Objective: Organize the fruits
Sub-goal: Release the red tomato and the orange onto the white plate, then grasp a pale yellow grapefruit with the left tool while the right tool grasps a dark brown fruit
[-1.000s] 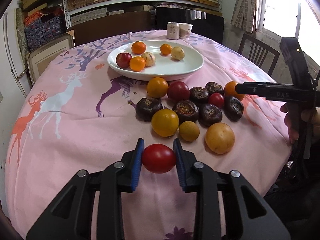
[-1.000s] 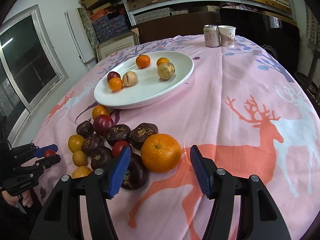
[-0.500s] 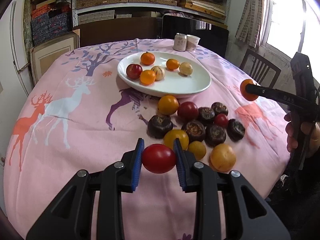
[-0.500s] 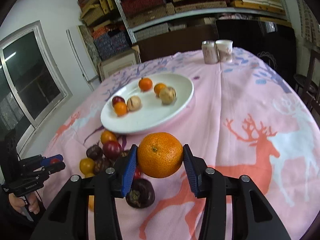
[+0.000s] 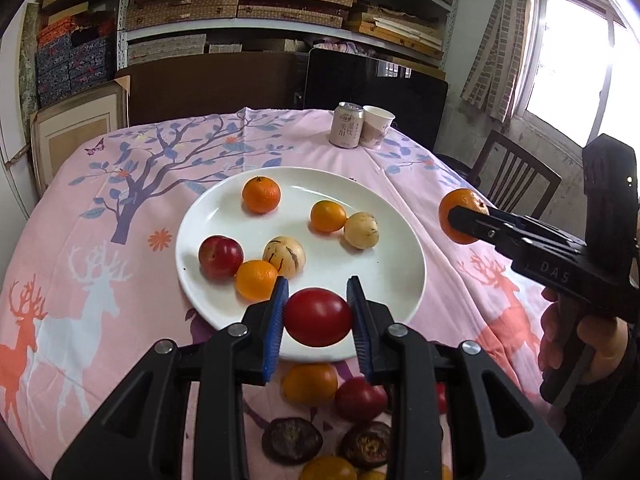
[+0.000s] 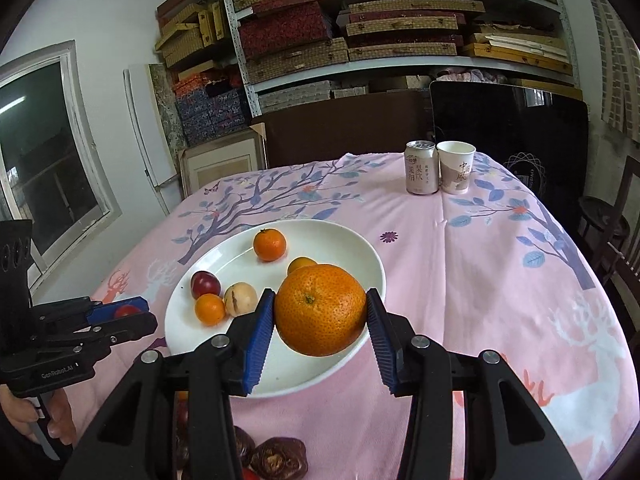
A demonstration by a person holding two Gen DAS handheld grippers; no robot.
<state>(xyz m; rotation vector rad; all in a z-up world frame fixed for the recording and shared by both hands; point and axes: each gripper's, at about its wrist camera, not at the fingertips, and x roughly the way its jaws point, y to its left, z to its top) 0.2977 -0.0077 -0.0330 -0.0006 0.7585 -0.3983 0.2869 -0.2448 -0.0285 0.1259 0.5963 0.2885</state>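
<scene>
Left gripper (image 5: 318,318): its blue fingers (image 5: 275,322) are clamped on a red tomato (image 5: 318,317), held in the air over the near rim of the plate.
Right gripper (image 6: 321,322): its fingers (image 6: 259,338) are pressed tight on a large orange (image 6: 320,309), which hangs above the near right part of the plate.
Plate (image 5: 394,264): white and oval, on the worktop (image 5: 100,280) under a pink cloth printed with deer and a tree.
On the plate: a mandarin (image 5: 261,194) at the far side, a small orange fruit (image 5: 328,216) touching a pale yellow fruit (image 5: 361,230), and nearer the left a red plum (image 5: 221,257), another small orange fruit (image 5: 256,280) and a streaked pale fruit (image 5: 284,255) bunched together.
Off the plate: on the cloth just in front of it lie an orange-yellow fruit (image 5: 310,384), a red fruit (image 5: 360,398) and two dark wrinkled fruits (image 5: 292,439), partly hidden by the left gripper's body.
Far edge of the worktop: a drinks can (image 6: 421,167) and a paper cup (image 6: 456,172) stand side by side, touching.
Person: a hand (image 5: 576,344) grips the right gripper's handle at the right edge of the left wrist view.
Background: shelves (image 6: 400,20) stacked with woven boxes.
</scene>
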